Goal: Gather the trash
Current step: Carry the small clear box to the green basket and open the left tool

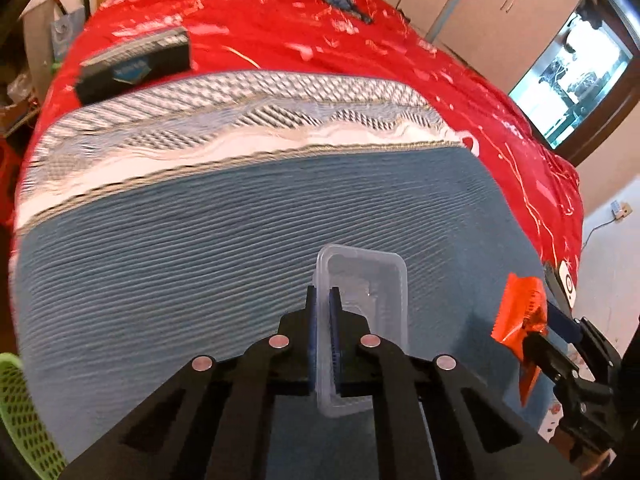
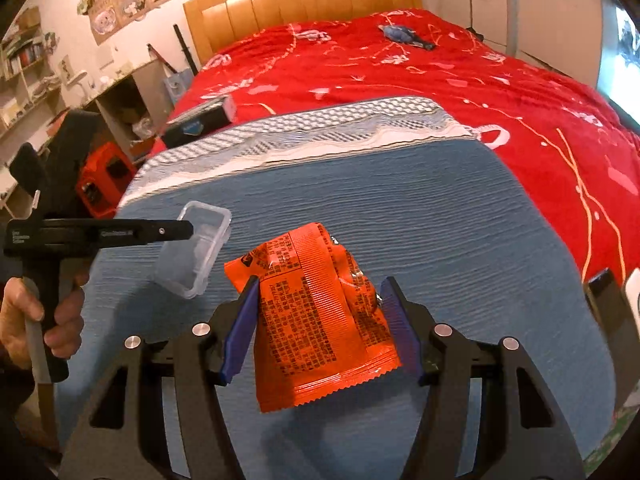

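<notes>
My left gripper [image 1: 323,300] is shut on the rim of a clear plastic container [image 1: 372,280] and holds it above the blue blanket [image 1: 200,260]. From the right wrist view the container [image 2: 196,252] hangs from the left gripper [image 2: 188,230] at the left. My right gripper [image 2: 320,312] is shut on an orange snack wrapper [image 2: 320,312], pinched between its blue pads above the blanket [image 2: 440,220]. The wrapper [image 1: 518,312] also shows at the right of the left wrist view.
The bed has a red cover [image 1: 280,28]. A black box [image 1: 136,66] lies near its left edge and a blue-grey item [image 1: 340,0] lies far back. A green mesh basket [image 1: 20,412] is at lower left. A black object [image 2: 604,300] sits at the right edge.
</notes>
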Tool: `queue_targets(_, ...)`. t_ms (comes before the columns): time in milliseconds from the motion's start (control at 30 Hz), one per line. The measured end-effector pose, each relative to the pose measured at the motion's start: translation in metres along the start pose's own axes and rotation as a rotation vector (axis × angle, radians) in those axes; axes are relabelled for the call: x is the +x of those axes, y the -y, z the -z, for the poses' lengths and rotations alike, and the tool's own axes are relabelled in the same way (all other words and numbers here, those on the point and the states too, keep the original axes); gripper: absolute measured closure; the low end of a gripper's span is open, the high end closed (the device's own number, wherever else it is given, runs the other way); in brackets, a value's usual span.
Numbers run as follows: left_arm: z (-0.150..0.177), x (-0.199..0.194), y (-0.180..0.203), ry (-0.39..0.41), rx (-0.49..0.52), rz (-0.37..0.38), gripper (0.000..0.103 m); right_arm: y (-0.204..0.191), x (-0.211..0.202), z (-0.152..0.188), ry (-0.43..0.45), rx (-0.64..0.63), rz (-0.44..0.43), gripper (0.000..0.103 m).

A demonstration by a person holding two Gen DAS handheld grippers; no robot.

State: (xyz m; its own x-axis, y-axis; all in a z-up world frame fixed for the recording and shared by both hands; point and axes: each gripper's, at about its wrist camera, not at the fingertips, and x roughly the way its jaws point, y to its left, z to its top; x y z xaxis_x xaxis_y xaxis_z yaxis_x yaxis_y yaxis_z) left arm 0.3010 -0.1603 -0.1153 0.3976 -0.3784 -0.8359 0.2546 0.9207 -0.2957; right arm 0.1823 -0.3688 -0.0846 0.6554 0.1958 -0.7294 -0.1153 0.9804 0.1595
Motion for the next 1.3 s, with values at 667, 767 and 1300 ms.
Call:
queue_targets(667, 0.132, -0.194, -0.168, 0.188, -0.247, -0.148, 0.097, -0.165, -0.027, 0.027, 0.000, -0.087, -0.238, 0.042)
queue_targets(767, 0.154, -0.211, -0.196, 0.200, -0.289, -0.210, 0.097, -0.197, -0.021, 0.029, -0.021, -0.121, -0.283, 0.042)
queue_targets(1300, 0.230, -0.240, -0.310, 0.172, -0.485, -0.414, 0.097, -0.343, 0.012, 0.032, -0.120, -0.228, -0.434, 0.042)
